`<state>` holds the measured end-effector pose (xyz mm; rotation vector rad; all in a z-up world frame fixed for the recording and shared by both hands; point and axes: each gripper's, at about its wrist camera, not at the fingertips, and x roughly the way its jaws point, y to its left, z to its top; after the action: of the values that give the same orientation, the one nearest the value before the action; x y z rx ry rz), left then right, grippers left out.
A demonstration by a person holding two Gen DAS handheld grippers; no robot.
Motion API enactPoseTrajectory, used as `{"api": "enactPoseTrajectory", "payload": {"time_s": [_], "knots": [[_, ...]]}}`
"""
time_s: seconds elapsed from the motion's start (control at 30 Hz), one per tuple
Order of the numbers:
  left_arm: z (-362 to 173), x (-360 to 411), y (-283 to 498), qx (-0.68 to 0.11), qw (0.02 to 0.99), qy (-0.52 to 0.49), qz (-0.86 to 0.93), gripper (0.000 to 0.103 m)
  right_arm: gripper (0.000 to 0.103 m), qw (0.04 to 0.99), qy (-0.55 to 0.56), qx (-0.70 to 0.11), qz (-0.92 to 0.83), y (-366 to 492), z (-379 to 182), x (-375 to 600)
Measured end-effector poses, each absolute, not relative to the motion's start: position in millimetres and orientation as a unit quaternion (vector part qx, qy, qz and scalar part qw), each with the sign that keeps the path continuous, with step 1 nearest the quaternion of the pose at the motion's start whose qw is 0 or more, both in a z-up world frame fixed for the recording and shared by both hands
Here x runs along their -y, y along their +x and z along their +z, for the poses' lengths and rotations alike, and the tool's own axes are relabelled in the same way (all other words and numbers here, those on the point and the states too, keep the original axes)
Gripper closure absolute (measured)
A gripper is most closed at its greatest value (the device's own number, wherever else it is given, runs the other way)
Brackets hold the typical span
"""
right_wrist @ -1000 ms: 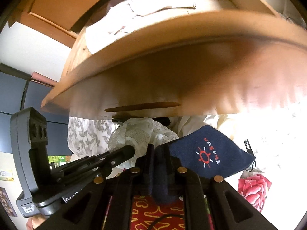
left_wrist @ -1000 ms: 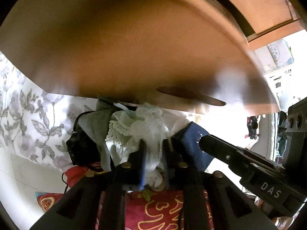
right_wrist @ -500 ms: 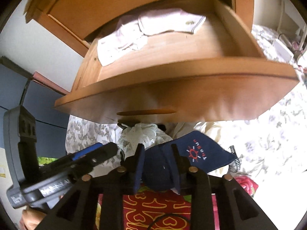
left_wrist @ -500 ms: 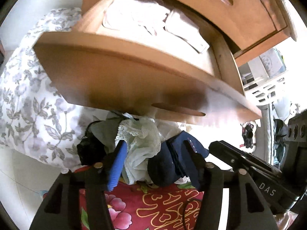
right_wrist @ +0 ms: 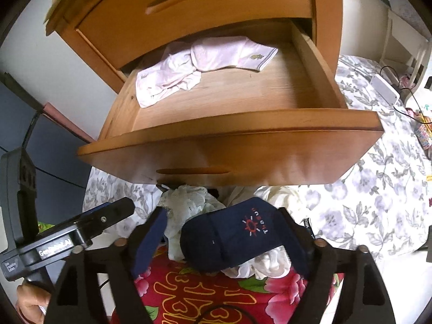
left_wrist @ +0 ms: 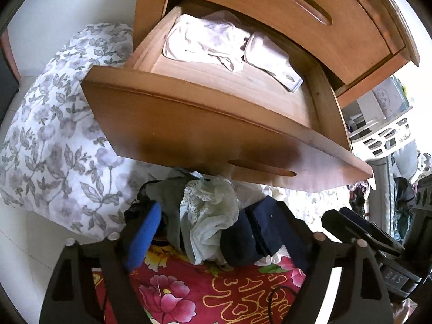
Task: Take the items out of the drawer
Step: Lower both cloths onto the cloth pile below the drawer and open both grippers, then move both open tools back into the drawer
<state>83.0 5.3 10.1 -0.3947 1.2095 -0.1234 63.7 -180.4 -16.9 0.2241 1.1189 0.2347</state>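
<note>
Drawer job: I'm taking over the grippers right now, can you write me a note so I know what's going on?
Left gripper: jaws opening, holding nothing; the white lace garment lies loose between them.
Right gripper: jaws opening, holding nothing; the navy garment lies between them, on the pile.
Both rest on the red floral cloth below the open drawer.
Done: several items are out, in that pile.
Left: pale pink clothes at the back of the drawer.
</note>
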Motion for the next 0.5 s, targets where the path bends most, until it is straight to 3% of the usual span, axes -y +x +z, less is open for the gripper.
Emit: {"api": "enactPoseTrajectory", "payload": {"time_s": [0.1, 0.17, 0.5], "knots": [[10.9, -6.9, 82.7, -0.558, 0.808, -0.179, -0.050, 0.012, 0.000, 0.837, 0.102, -0.528, 0.106, 63.9, -17.5, 181.5], [12.4, -8.3, 82.2, -0.551, 0.815, -0.175, -0.041, 0.001, 0.000, 0.838, 0.098, -0.525, 0.107, 64.1, -17.6, 182.0], [17.2, -9.0, 82.7, -0.536, 0.826, -0.172, -0.045, 0.001, 0.000, 0.850, 0.080, -0.509, 0.108, 61.6, -17.2, 179.5]]}}
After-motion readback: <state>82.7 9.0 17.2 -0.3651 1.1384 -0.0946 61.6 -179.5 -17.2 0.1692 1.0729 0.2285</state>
